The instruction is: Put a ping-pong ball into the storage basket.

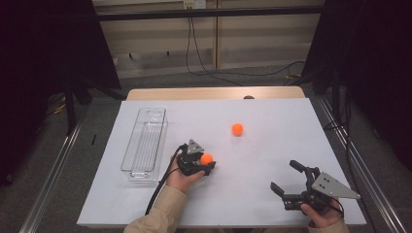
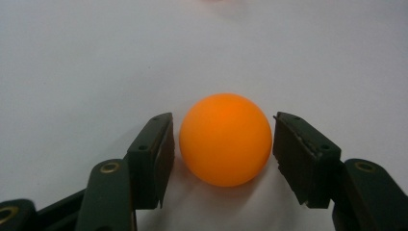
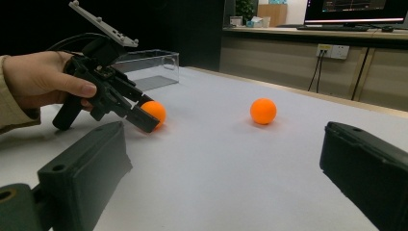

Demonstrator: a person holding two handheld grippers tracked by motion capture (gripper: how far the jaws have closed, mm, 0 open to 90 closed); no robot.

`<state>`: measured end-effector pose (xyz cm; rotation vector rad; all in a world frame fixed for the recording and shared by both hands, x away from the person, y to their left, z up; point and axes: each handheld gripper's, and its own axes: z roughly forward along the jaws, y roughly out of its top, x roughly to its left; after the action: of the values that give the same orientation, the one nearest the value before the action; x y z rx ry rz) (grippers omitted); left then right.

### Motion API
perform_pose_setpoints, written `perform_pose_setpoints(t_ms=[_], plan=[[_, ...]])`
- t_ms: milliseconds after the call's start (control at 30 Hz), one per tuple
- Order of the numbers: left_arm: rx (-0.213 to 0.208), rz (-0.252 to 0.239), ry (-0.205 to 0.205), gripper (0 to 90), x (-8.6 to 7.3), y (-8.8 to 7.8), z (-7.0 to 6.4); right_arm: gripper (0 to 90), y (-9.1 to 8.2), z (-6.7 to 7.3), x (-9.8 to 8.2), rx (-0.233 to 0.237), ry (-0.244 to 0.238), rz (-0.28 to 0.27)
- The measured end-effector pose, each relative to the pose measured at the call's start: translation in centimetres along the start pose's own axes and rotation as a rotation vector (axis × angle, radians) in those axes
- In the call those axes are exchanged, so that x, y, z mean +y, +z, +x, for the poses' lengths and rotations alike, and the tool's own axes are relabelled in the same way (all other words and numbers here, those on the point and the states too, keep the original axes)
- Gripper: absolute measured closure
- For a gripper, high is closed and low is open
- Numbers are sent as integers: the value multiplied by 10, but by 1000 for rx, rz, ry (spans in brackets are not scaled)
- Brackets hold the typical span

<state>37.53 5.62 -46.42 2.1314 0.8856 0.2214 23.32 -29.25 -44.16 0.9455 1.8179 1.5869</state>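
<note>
Two balls lay on desk (image 1: 272, 204); near ball (image 2: 225, 139) sat between left hand-held gripper (image 2: 223, 159) jaws, narrow gaps both sides, not yet pinched. Looked light, smooth, rigid, roll-prone: squeeze across middle. Right hand-held gripper (image 1: 287, 179) wide open, idle.

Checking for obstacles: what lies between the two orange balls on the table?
Nothing: in the high view, bare white table separates the near ball, between the left gripper's fingers, from the far ball. The right gripper view shows the same gap.

Round orange ball (image 2: 225, 139) on the white table, between the jaws, gaps either side.
</note>
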Motion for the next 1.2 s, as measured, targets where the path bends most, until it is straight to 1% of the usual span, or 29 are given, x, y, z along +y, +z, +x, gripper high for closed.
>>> perform_pose_setpoints(t_ms=[33, 67, 133, 400, 667, 733, 833, 1200], plan=[[0, 2, 1, 415, 0, 0, 0, 21, 0, 0, 0, -1, 0, 0], [-1, 2, -9, 415, 0, 0, 0, 21, 0, 0, 0, -1, 0, 1], [6, 5, -5, 423, 0, 0, 1, 21, 0, 0, 0, -1, -2, 2], [3, 4, -12, 440, 0, 0, 1, 22, 0, 0, 0, -1, -2, 2], [6, 4, -10, 455, 0, 0, 1, 22, 0, 0, 0, -2, -1, 3], [14, 6, -1, 457, 0, 0, 1, 22, 0, 0, 0, 0, 2, 2], [14, 7, 0, 462, 0, -1, 1, 22, 0, -1, 0, -2, 1, 1], [9, 6, -14, 502, 0, -1, 3, 23, 2, 0, -1, -2, -11, 14]])
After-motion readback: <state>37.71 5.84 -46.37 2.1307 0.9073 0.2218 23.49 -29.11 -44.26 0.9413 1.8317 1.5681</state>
